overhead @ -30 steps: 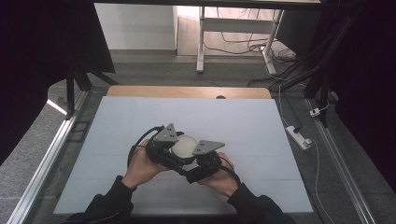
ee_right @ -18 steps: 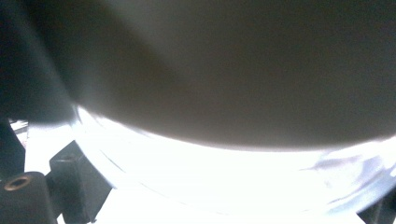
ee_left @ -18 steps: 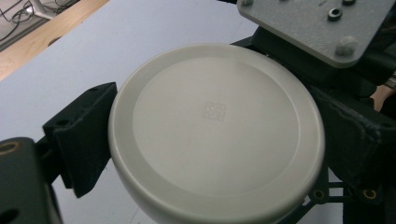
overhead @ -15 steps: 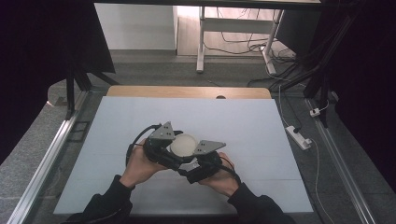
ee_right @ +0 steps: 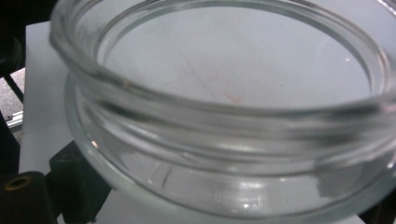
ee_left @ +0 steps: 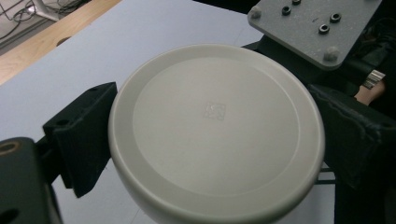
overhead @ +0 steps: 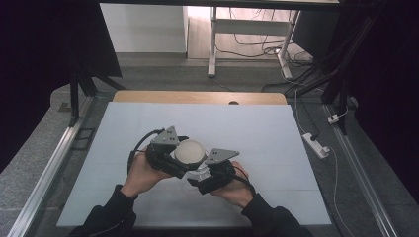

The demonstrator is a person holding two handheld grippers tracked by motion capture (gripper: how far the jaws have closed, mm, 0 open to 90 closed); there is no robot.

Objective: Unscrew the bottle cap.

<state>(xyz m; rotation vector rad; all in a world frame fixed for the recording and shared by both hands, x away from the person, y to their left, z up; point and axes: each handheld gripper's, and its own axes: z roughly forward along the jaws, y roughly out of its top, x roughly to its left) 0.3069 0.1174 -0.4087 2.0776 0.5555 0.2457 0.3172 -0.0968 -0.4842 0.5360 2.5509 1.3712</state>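
The fingers (ee_left: 81,140) of the left gripper (overhead: 165,153) are pressed against opposite sides of a round off-white lid (ee_left: 217,130), one black pad at its 9 o'clock edge and the other at its 3 o'clock edge, so the lid sits clamped flat between them, top face up. In the right gripper view a clear glass jar (ee_right: 224,116) looms very close with its mouth open; a black finger (ee_right: 74,179) of the right gripper (overhead: 210,173) shows low beside its wall, but I cannot tell from here whether that gripper is closed on the glass or merely alongside it. From the high view both hands meet just in front of the person, near the middle of the pale bench (overhead: 257,133), the left gripper at about 10 o'clock from the right one and the lid (overhead: 190,150) lying between the two grey plates. What the next move turns on, as I judge it, is the stacking: the lid seems to sit directly over the jar's mouth, with the two round axes sharing one upright line. If the work is screwing or lifting, the left hand is the one already on the lid and best placed to turn it about that axis, while the right steadies the jar underneath.
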